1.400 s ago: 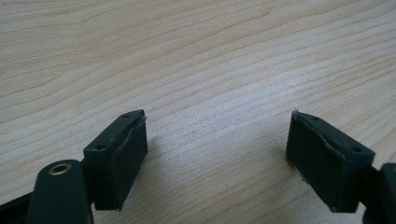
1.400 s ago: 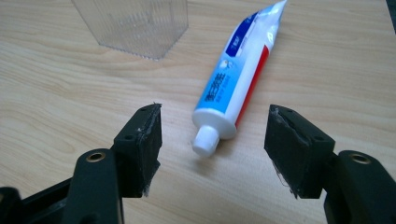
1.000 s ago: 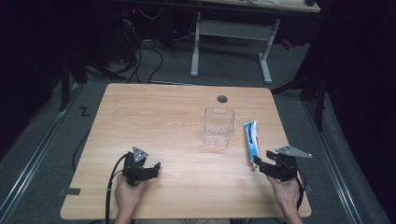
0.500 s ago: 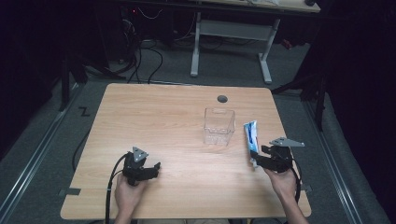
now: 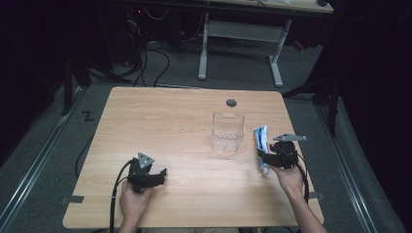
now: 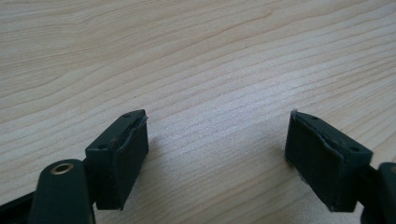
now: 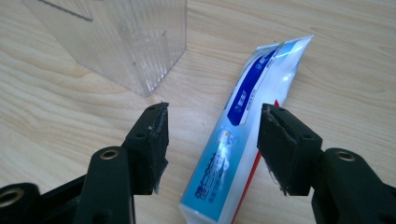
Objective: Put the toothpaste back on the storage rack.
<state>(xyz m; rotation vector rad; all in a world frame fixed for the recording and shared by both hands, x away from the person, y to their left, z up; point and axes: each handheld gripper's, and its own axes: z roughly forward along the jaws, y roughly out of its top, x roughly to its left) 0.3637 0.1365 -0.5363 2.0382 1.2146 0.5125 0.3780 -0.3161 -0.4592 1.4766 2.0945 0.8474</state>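
A toothpaste tube [image 7: 243,140] lying flat on the table [image 5: 160,116] beside a clear box [image 5: 227,130] is straddled by the right gripper [image 7: 212,140], its 2 jaws just narrowed but not yet touching it, ready for a pinch, while the left gripper [image 6: 217,149] is rested idle, jaws spread over bare wood.

Between the black jaws of my right tool [image 7: 212,144] lies the toothpaste tube [image 7: 247,140], white shading to light blue, with a dark blue band of white lettering and a thin red stripe along its edge. Just ahead and to the left stands a clear, colourless ribbed box [image 7: 126,42]. My left tool [image 6: 217,158] is black too, over the worktop [image 6: 196,56] of pale, wavy-grained wood.
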